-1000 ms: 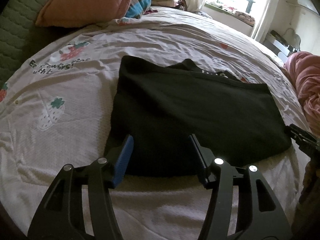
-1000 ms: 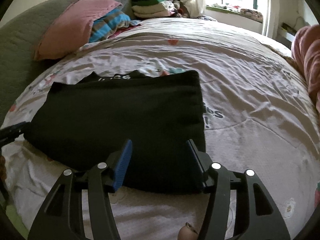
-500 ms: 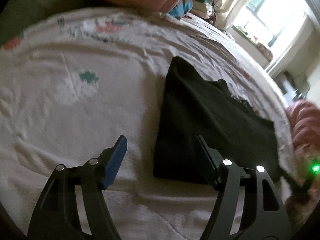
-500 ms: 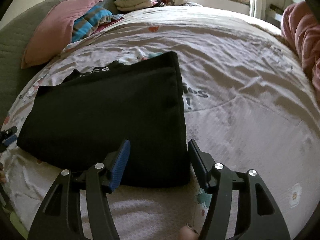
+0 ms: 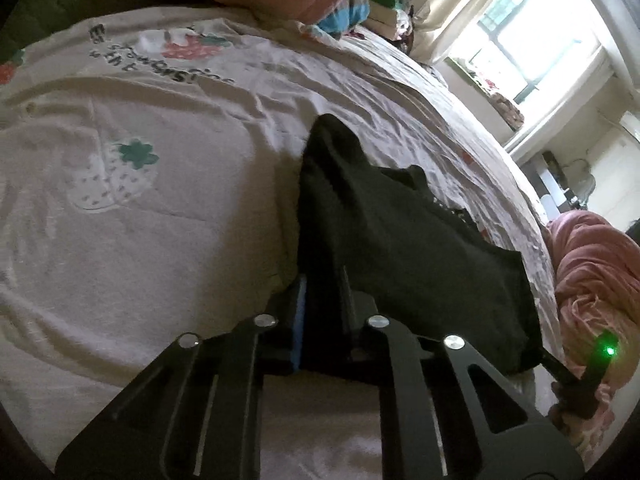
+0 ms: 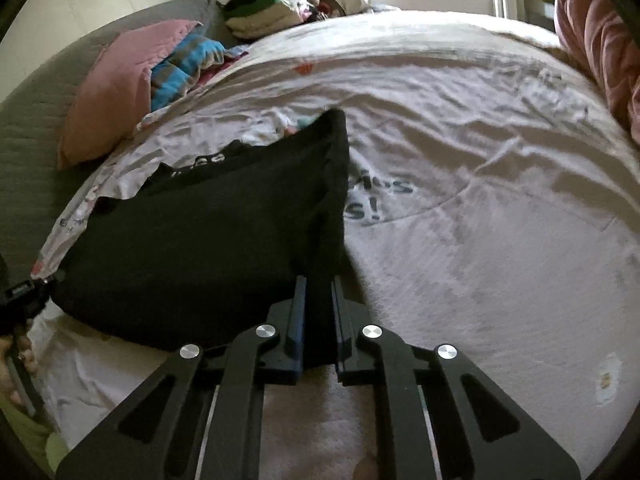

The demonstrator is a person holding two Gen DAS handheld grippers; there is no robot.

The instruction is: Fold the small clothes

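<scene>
Between the fingers of the left gripper (image 5: pixel 322 312), drawn nearly together, sits the near left corner of the black garment (image 5: pixel 404 252); a blue pad shows on the left finger. The right gripper (image 6: pixel 318 312) pinches the garment's (image 6: pixel 208 240) near right corner in the same way, cloth filling the narrow gap between its blue-lined fingers. Both corners are raised off the bed while the rest of the folded cloth lies on the bedsheet (image 6: pixel 480 240), sagging between the two grips. White lettering near the garment's far edge is partly hidden and cannot be read. Dark printed writing on the sheet shows beside the cloth in the right view, ending in "s!"; the left view shows more dark lettering by a strawberry print (image 5: pixel 188 46), not clearly legible. A pink pillow (image 6: pixel 116 84) lies at the head, with folded clothes (image 6: pixel 264 16) behind it. A pink blanket (image 5: pixel 592 272) is bunched at the right edge.
</scene>
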